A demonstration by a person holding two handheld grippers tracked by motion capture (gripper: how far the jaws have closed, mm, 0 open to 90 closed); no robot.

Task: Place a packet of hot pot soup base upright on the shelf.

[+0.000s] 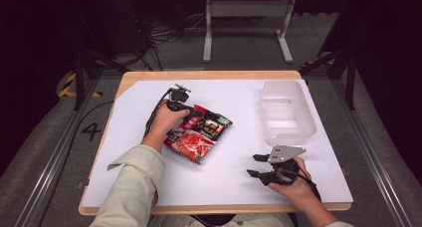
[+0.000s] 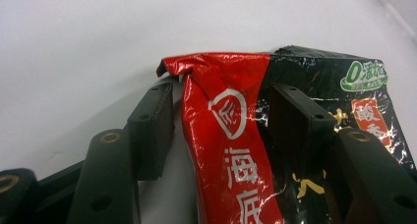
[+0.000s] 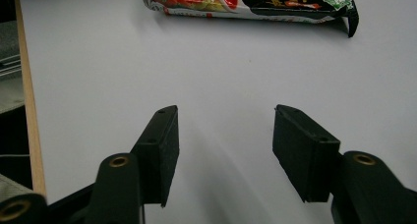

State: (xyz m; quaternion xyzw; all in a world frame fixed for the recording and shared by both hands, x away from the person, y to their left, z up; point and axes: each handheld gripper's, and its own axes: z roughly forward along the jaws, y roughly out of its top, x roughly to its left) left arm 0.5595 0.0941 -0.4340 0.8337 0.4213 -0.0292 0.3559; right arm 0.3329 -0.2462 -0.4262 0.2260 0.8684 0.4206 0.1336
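A: Where is the snack packet (image 1: 198, 133) lying?

B: It lies flat on the white sheet (image 1: 234, 177) that covers the desk (image 1: 144, 76), a little left of the middle. It is red and black, with a green mark at one corner. The clear plastic bin (image 1: 287, 112) stands well apart from it, toward the far right side.

A: And the left gripper (image 2: 221, 123)?

B: It is down at the upper left end of the packet. In the left gripper view, the red end of the packet lies between its two black pads. The left pad (image 2: 155, 128) stands just beside the crumpled edge, and the right pad (image 2: 295, 126) sits over the black part. The jaws are about half open, and I cannot tell if the pads already press on the foil.

A: What about the right gripper (image 1: 258, 165)?

B: It rests near the front right of the desk, well apart from the packet. Its jaws stand wide open, and between them is only bare white sheet.
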